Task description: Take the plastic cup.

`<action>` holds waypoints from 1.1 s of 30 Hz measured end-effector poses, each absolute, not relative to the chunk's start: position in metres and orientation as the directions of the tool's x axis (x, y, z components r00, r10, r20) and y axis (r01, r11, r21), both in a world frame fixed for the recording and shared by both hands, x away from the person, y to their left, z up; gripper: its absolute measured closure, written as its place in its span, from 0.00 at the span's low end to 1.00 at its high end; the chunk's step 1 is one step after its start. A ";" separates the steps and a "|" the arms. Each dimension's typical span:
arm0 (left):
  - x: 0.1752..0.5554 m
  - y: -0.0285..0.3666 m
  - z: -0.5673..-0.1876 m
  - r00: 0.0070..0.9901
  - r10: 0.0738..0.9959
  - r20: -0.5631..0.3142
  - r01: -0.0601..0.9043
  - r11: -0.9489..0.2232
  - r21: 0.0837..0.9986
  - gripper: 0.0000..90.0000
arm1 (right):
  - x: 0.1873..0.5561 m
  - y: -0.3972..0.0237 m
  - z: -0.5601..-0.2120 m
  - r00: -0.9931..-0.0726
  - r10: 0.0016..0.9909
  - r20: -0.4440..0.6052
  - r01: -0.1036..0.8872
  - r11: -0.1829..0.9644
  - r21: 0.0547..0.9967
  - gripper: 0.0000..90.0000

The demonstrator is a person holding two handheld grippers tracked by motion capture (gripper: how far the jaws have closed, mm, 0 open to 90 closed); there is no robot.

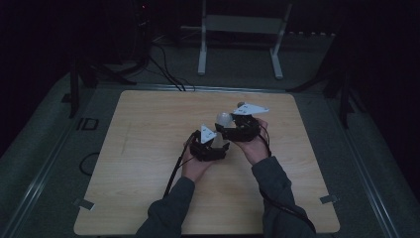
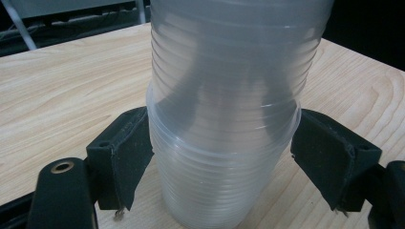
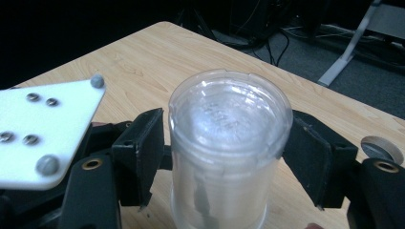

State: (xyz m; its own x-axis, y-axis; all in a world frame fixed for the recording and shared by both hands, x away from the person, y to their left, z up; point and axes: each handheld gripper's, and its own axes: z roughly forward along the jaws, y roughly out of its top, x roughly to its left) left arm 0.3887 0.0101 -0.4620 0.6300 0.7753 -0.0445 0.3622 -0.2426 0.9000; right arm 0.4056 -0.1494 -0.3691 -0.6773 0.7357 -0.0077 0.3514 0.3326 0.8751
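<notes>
Two hand-held grippers, left (image 2: 222, 164) and right (image 3: 224, 157), each clamp the nested cup stack (image 2: 224, 119) above the surface (image 1: 148, 148); separation not yet done.

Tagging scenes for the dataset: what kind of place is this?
Probably a dim lab or recording room: a bare wooden table on grey carpet, cables across the floor, and a white metal stand behind it.

Light wooden table (image 1: 148, 148), white metal stand (image 1: 240, 25), perhaps cables (image 1: 166, 67) on floor
</notes>
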 end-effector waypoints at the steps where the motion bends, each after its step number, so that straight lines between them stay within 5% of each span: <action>1: 0.389 0.010 -0.462 0.630 0.775 -0.043 0.362 -0.243 0.900 0.24 | 0.407 -0.149 -0.369 -0.677 0.736 -0.009 0.353 0.334 0.874 0.35; 11: 0.388 0.008 -0.462 0.627 0.778 -0.030 0.345 -0.243 0.907 0.23 | 0.411 -0.146 -0.367 -0.679 0.734 0.007 0.362 0.327 0.873 0.43; 33: 0.389 0.004 -0.463 0.619 0.786 0.007 0.322 -0.262 0.910 0.24 | 0.411 -0.147 -0.363 -0.680 0.733 0.012 0.358 0.318 0.878 0.43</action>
State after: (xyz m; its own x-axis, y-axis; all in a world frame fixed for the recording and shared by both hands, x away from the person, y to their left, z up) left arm 0.3888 0.0043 -0.4627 0.6188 0.7855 0.0071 0.3221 -0.2619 0.9097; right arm 0.4105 -0.1468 -0.3632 -0.6798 0.7333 0.0122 0.3584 0.3176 0.8779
